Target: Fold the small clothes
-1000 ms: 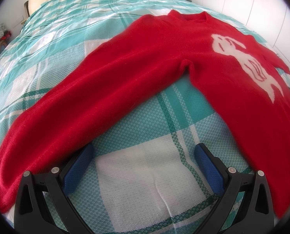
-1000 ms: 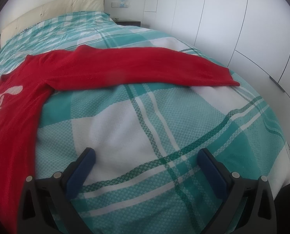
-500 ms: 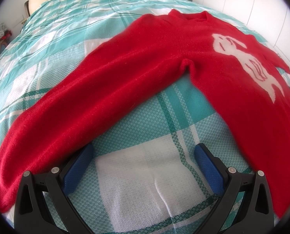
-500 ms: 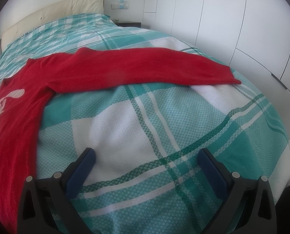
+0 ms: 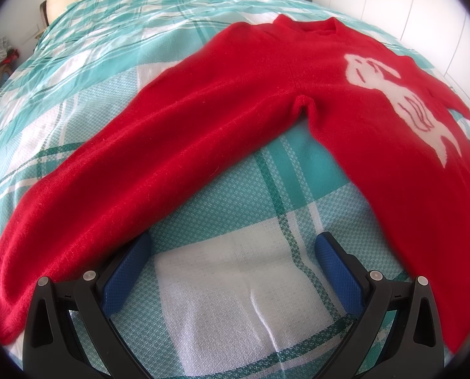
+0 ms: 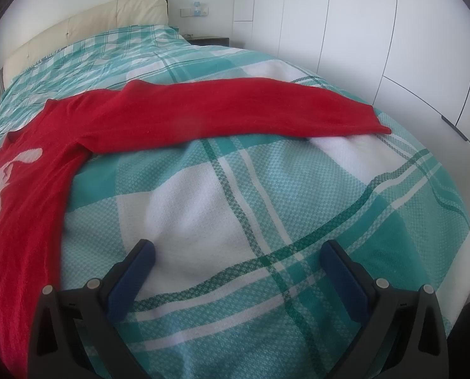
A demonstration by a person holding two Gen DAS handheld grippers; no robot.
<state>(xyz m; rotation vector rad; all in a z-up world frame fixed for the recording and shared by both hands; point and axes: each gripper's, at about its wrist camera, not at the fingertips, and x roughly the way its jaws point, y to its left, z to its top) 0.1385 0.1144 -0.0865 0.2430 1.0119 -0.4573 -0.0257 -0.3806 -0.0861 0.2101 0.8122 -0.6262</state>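
Red sweater (image 5: 222,132): soft fuzzy knit, matt, with a flat white woven-in motif (image 5: 402,101). Bedspread (image 6: 235,195): woven cloth in a fine waffle texture, teal and white plaid, matt, lightly creased at the far end. Headboard (image 6: 86,28): cream padded upholstery, smooth, faint sheen. Wardrobe doors (image 6: 377,25), far right: smooth white panels, satin finish. Left gripper (image 5: 231,271) and right gripper (image 6: 235,274): matt black plastic arms, silvery metal pins, blue finely textured pads (image 5: 339,271).

teal plaid bed (image 6: 266,205), cream headboard (image 6: 86,28), white wardrobe doors (image 6: 361,31).
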